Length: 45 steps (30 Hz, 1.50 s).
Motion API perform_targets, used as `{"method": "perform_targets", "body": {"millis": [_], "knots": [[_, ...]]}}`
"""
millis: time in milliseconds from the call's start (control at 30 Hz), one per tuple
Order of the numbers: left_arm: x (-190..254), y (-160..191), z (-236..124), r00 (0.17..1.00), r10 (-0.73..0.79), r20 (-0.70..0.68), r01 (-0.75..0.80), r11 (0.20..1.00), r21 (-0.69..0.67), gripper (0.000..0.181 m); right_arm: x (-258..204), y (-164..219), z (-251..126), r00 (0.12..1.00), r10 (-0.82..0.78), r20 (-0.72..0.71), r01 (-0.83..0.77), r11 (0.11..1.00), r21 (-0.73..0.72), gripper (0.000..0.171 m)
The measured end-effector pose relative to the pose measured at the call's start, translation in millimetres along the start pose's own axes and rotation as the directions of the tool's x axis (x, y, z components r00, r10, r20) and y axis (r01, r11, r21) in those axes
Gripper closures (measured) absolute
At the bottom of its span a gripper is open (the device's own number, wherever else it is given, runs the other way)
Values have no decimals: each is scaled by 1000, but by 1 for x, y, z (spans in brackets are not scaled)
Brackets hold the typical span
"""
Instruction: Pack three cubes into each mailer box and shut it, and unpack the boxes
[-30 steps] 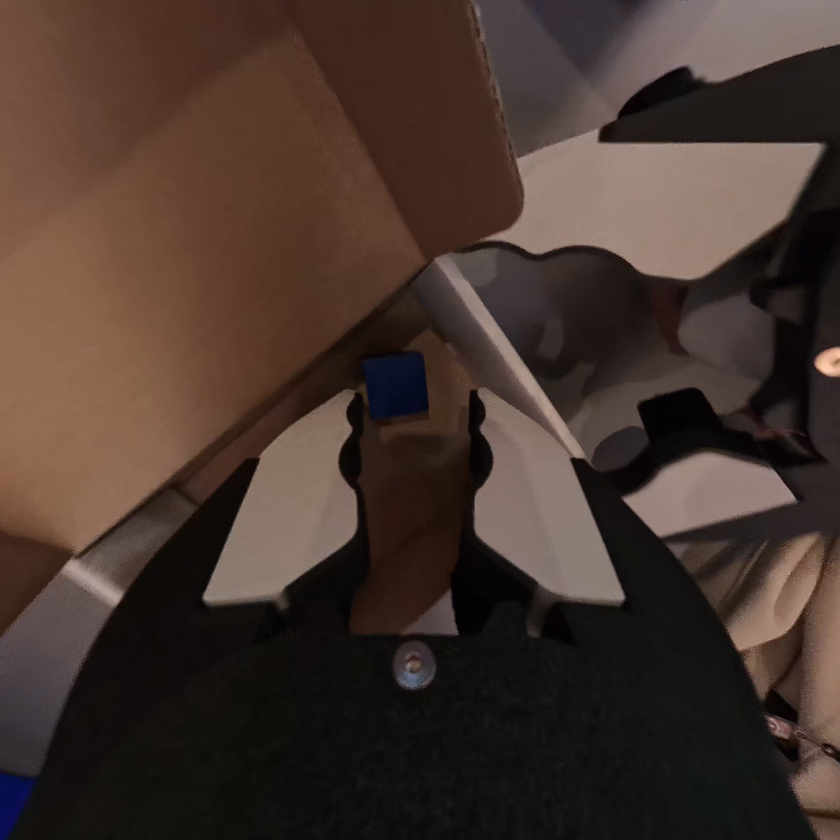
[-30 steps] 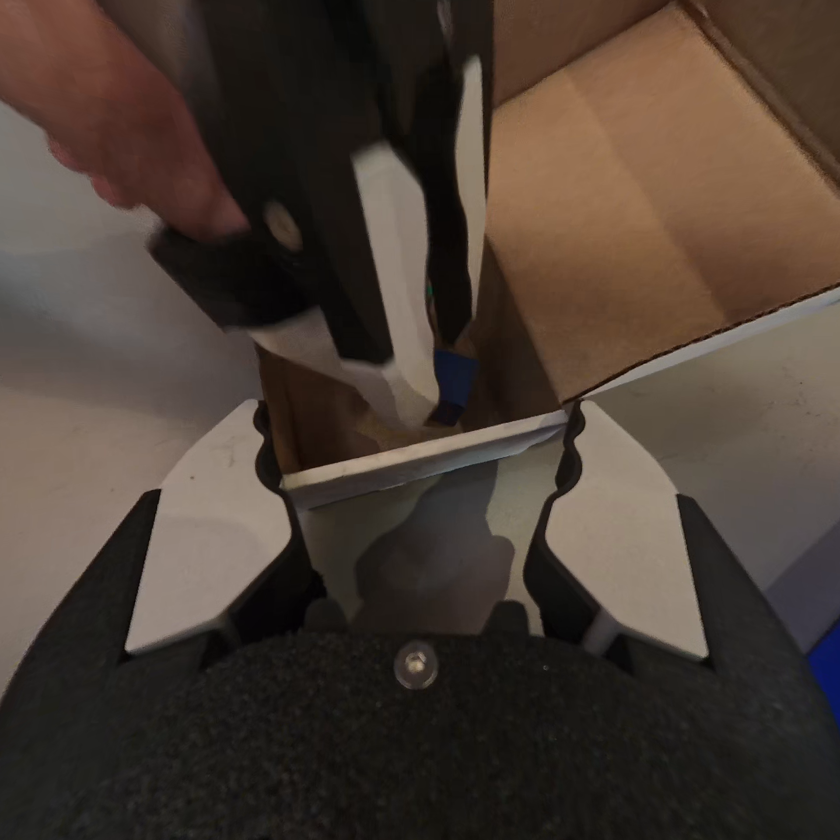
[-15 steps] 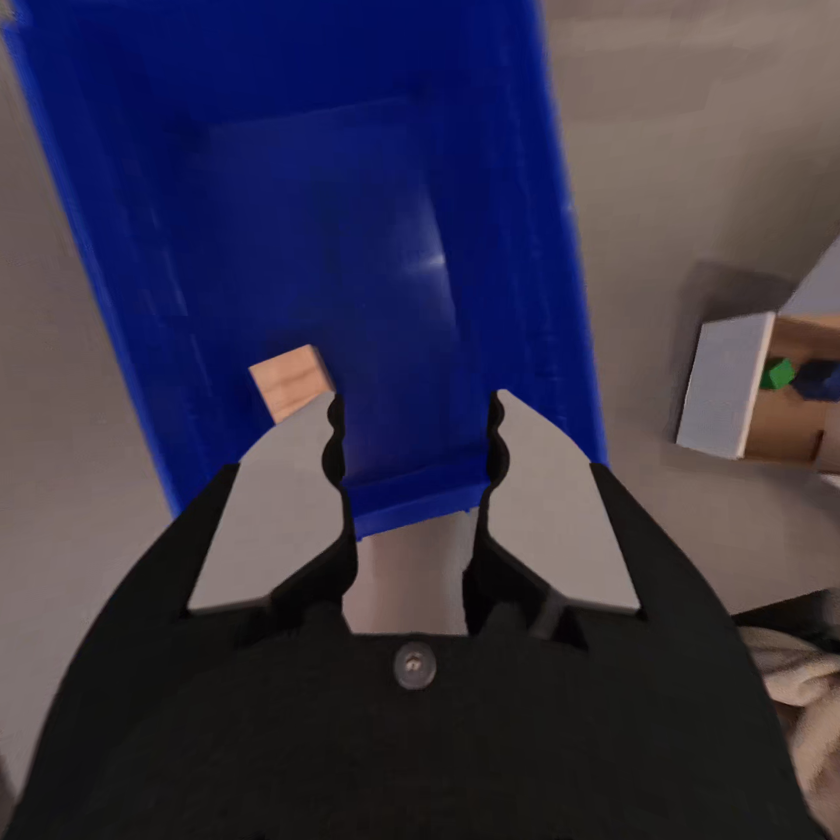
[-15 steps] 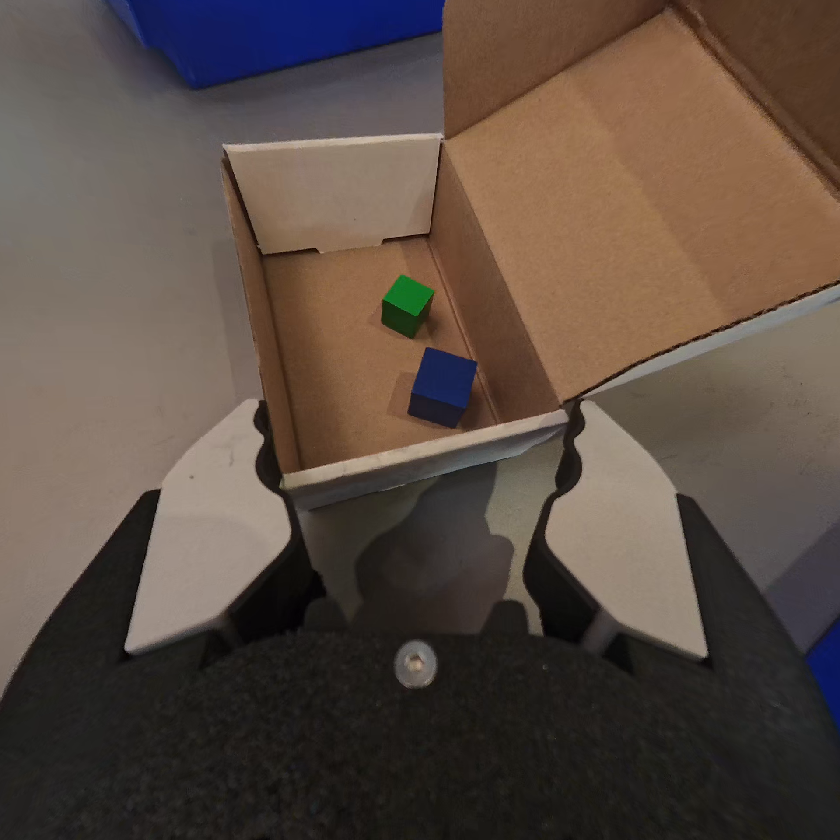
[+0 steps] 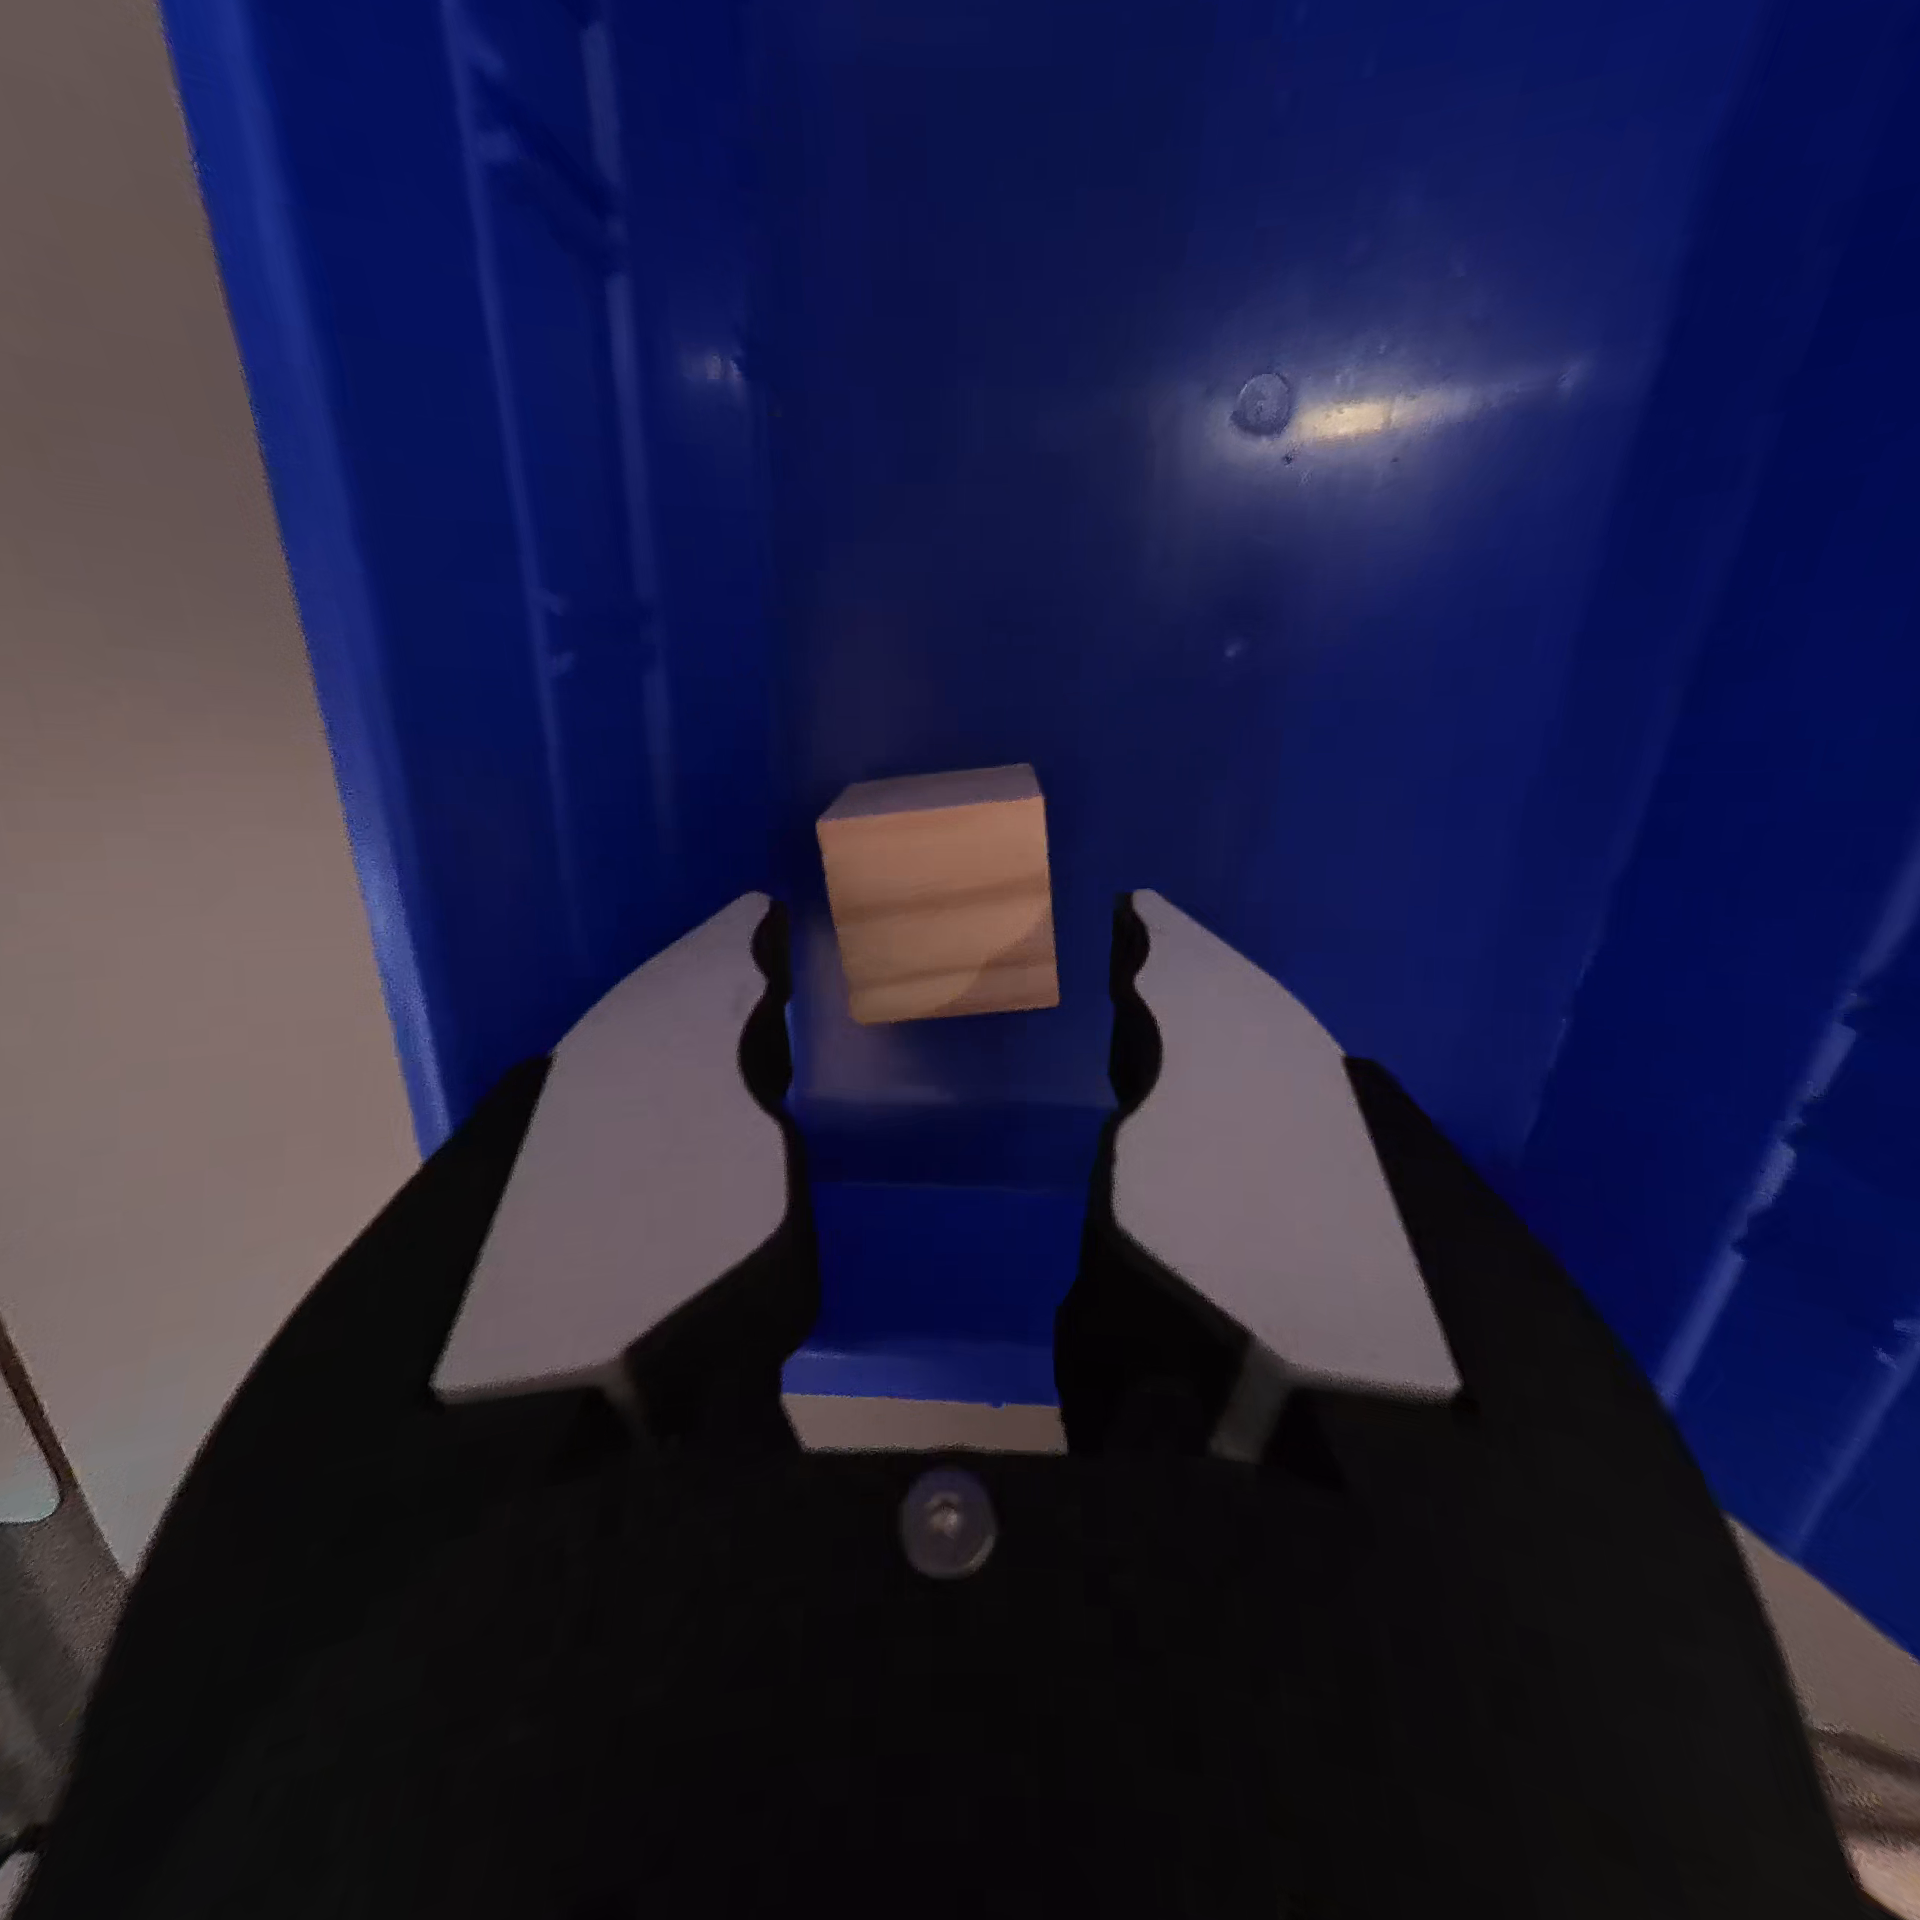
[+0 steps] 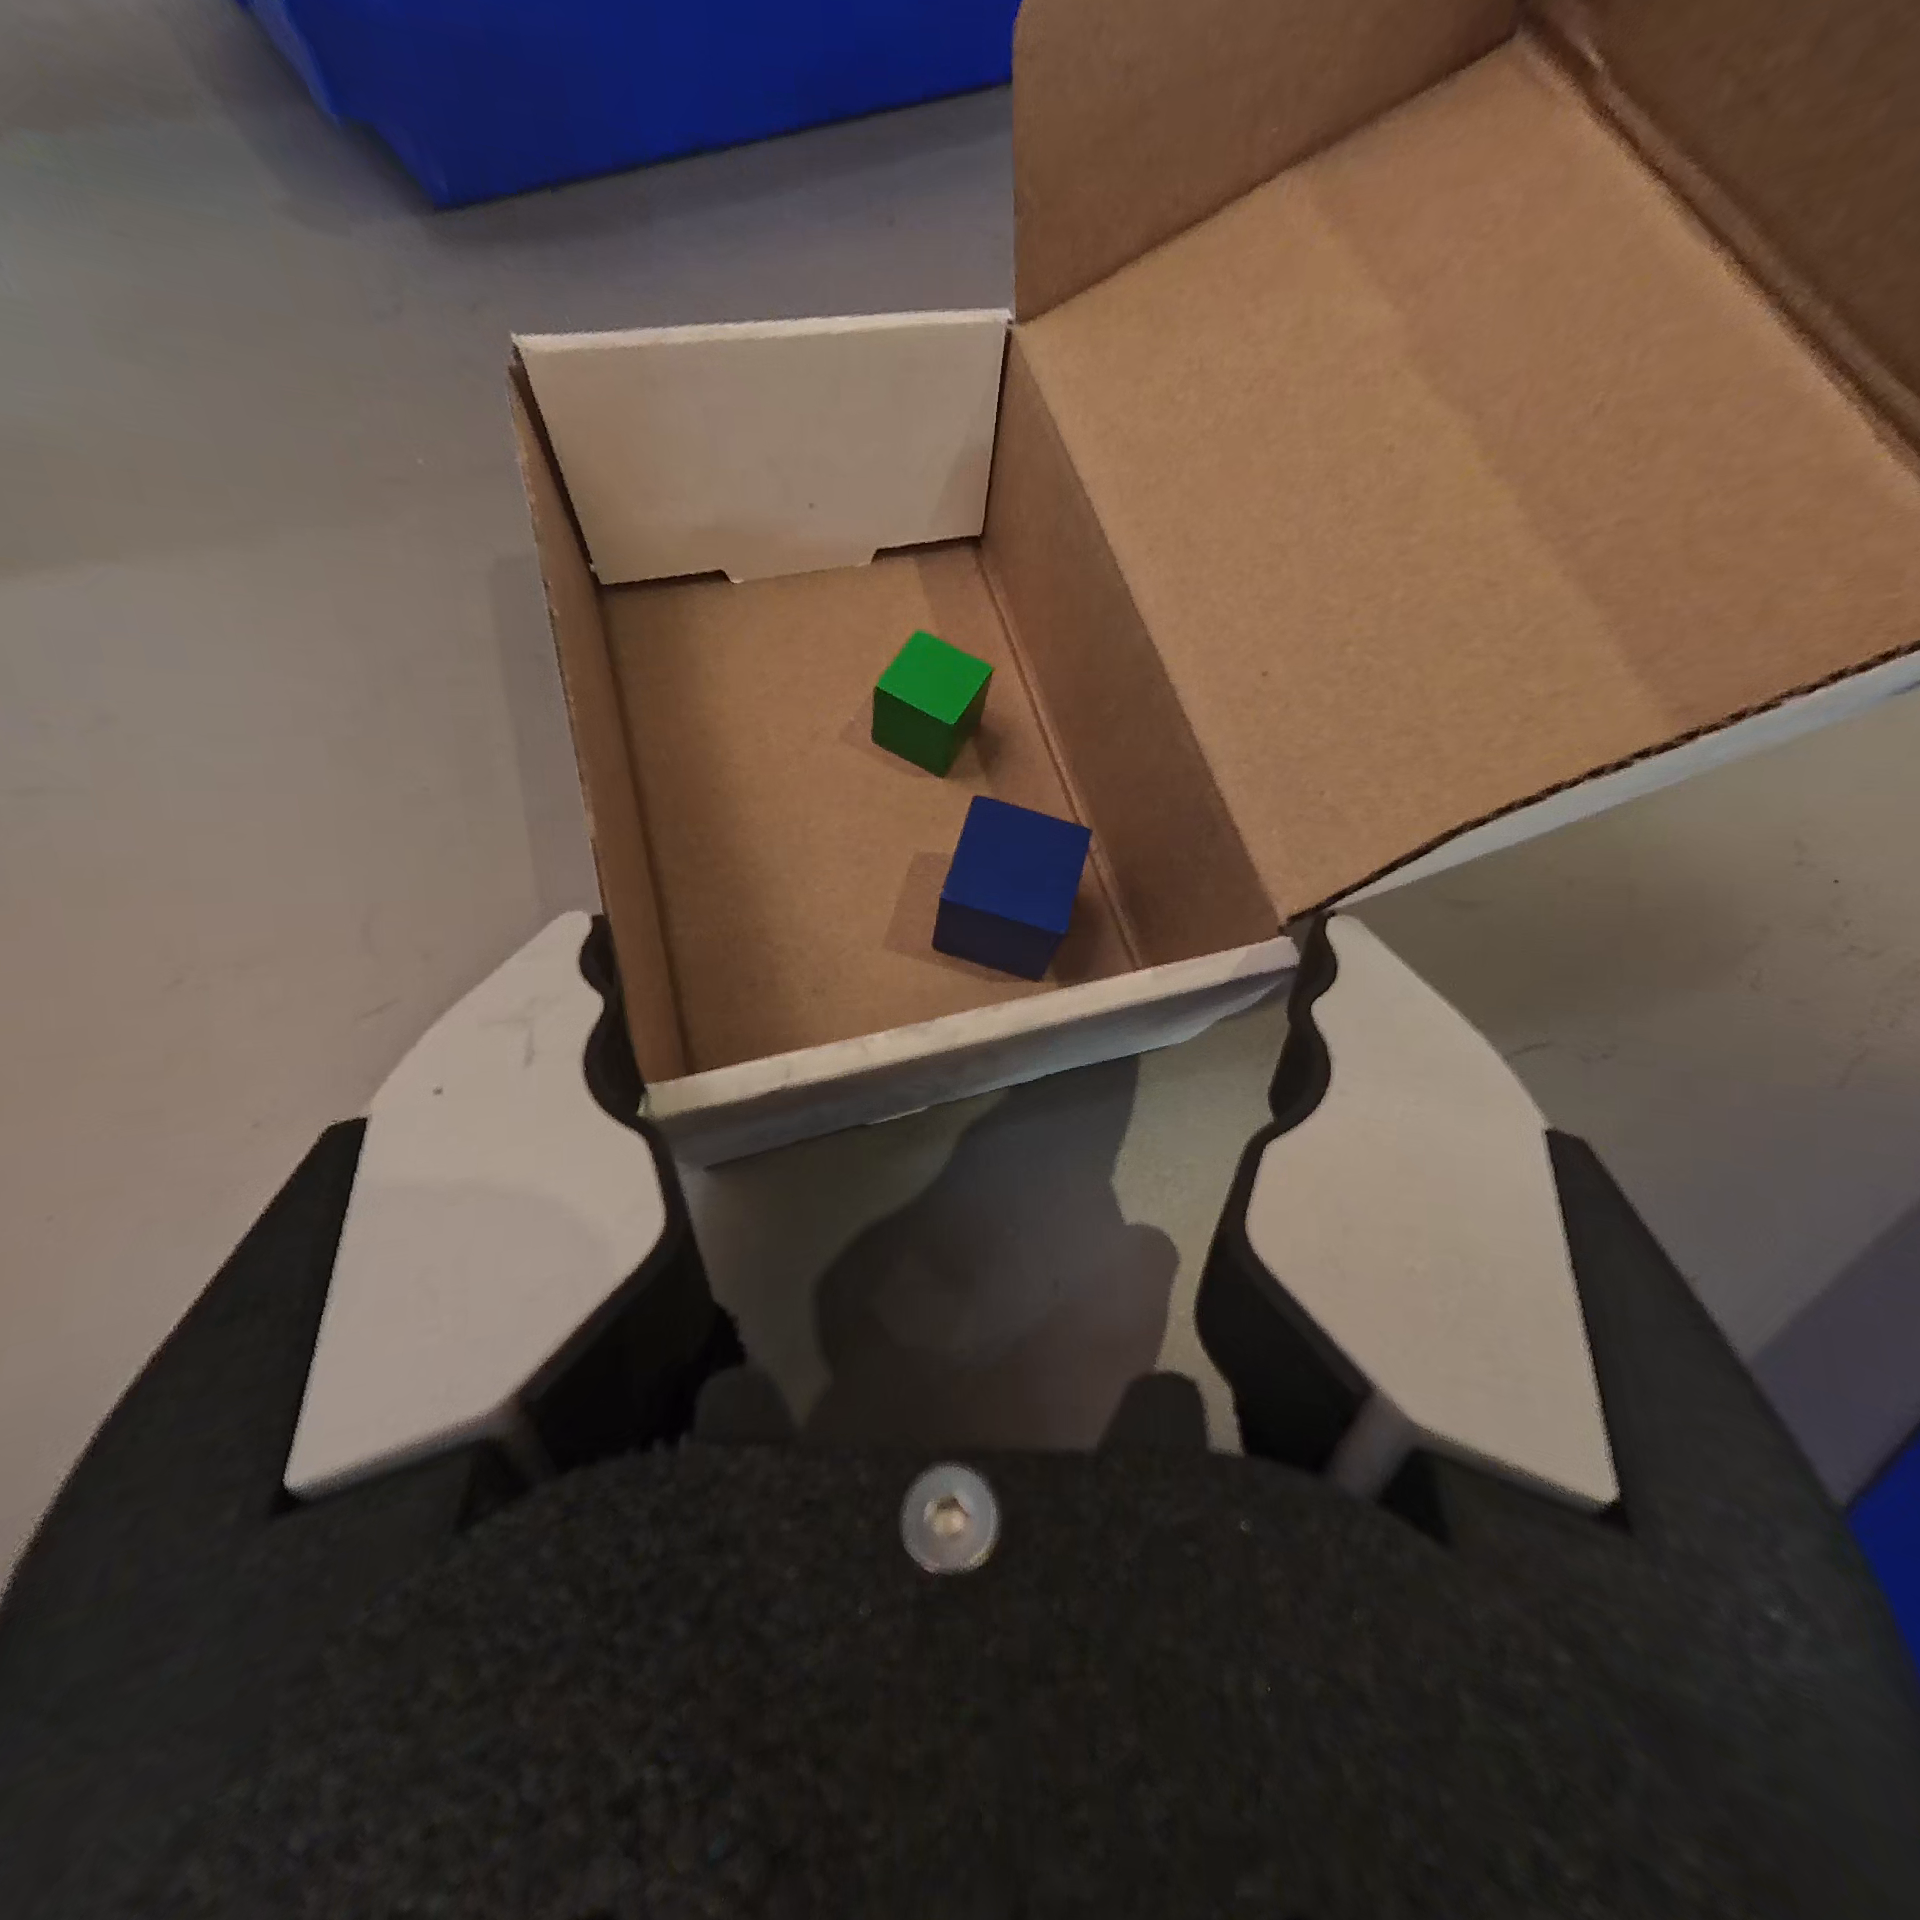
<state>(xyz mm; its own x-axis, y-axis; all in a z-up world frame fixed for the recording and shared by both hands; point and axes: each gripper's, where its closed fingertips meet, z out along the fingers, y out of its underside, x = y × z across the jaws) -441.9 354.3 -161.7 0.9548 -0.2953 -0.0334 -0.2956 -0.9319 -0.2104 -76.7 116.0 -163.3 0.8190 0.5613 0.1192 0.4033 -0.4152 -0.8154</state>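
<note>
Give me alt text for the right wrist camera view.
An open mailer box holds a green cube and a blue cube, lid folded back. The open right gripper straddles its near wall; a blue bin sits beyond.

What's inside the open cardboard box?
Two cubes sit on the floor of the mailer box: a green cube and a blue cube, apart from each other. The near wall hides a thin strip of the floor just behind it.

Left gripper [image 5: 943,935] and right gripper [image 6: 951,997]: both fingers spread apart.
</note>
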Motion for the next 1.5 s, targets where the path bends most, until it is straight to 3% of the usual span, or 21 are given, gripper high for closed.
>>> {"method": "perform_targets", "body": {"millis": [133,200,267,367,467,567,633,700,767,833,900,1133,1300,1500], "knots": [[5,8,20,998,36,44,-33,997,-70,119,0,0,0,1000,-1,4,1,1000,-1,52],[4,9,28,995,60,75,-54,995,-82,136,0,0,0,1000,-1,6,1,1000,0,52],[10,9,25,998,47,30,-45,996,-75,136,0,0,0,1000,-2,6,2,1000,2,52],[30,0,3,994,97,-47,-97,995,-1,135,0,1,-1,1000,-1,8,1,1000,5,52],[85,-7,-46,932,329,-152,-307,940,151,136,0,0,0,1000,-2,8,2,1000,4,52],[170,8,-96,735,649,-196,-576,750,326,136,0,0,0,1000,-4,6,4,1000,1,52],[236,43,-118,465,861,-206,-747,507,431,136,0,0,0,1000,-4,6,4,1000,2,52],[287,82,-123,195,967,-162,-838,250,485,136,0,0,0,1000,-4,6,4,1000,2,52],[318,108,-109,38,991,-126,-905,88,415,136,0,1,-1,1000,-3,6,3,1000,5,52],[337,109,-87,-68,997,-33,-945,-54,324,136,0,0,0,1000,-1,8,1,1000,6,52],[348,103,-69,-141,990,-1,-959,-136,248,136,0,0,0,1000,-2,7,2,1000,6,52],[330,92,-30,-132,975,-177,-991,-135,-6,136,0,0,0,1000,-7,4,7,1000,3,52],[336,93,-12,-129,974,-188,-989,-139,-42,136,0,0,0,1000,0,12,0,1000,4,52],[356,96,-4,-59,988,-145,-998,-56,26,136,-1,0,0,1000,-8,8,8,1000,2,52]]}}
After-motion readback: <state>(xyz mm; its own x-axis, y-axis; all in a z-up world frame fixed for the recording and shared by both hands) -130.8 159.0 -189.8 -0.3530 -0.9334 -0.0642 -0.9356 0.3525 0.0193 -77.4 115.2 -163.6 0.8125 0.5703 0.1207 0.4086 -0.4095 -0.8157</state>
